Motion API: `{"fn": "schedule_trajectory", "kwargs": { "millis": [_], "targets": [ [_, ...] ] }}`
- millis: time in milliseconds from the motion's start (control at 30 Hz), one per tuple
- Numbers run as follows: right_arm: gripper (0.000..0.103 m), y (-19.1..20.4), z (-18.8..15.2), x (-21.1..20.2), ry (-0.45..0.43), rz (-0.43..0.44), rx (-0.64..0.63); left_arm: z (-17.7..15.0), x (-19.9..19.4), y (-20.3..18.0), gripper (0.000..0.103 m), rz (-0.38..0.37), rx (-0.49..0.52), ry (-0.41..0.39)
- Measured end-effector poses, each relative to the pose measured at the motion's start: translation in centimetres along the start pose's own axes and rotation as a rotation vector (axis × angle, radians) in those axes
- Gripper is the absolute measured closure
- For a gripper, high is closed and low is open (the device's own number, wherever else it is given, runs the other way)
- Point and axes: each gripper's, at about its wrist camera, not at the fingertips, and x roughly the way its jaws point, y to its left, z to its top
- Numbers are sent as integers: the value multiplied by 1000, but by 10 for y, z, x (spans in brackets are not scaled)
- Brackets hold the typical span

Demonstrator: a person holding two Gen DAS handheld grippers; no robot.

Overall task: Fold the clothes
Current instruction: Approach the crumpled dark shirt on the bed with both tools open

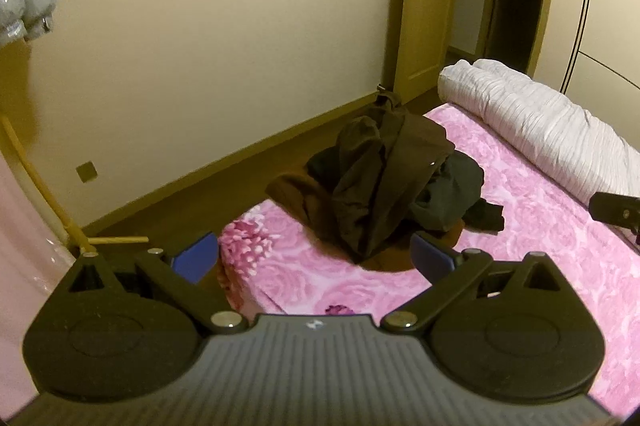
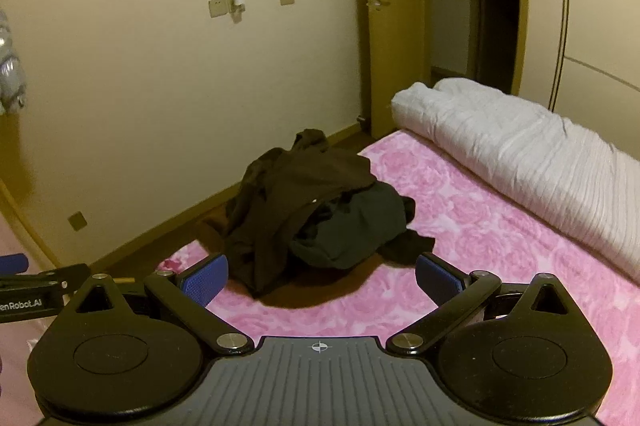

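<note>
We hold our left tongs (image 1: 314,258) spread wide and empty, level above the near edge of the bed (image 1: 540,246). Our right tongs (image 2: 322,278) are spread and empty too, hovering over the pink sheet. Just beyond both lies the heap of dark clothes (image 2: 316,214), crumpled at the bed's left edge. A rolled white quilt (image 2: 520,150) lies far right, the door (image 2: 384,26) behind.
</note>
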Motion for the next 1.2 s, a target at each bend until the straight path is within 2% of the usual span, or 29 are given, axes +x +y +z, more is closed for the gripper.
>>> {"fn": "schedule_trajectory", "kwargs": {
  "millis": [167,300,500,667,800,1200],
  "targets": [
    [1,-6,10,27,14,29,-5,10,14,3,4,9,34,46],
    [1,-11,17,49,25,52,-10,19,23,-12,4,48,56,20],
    [1,-18,31,81,41,85,-26,30,63,7,4,40,12,16],
    [1,-25,31,100,68,119,-35,34,71,-9,4,56,56,22],
    [1,-28,31,113,90,130,-19,38,81,-14,4,39,74,36],
    [1,-24,41,136,116,84,16,62,119,-13,4,-39,93,54]
  ]
}}
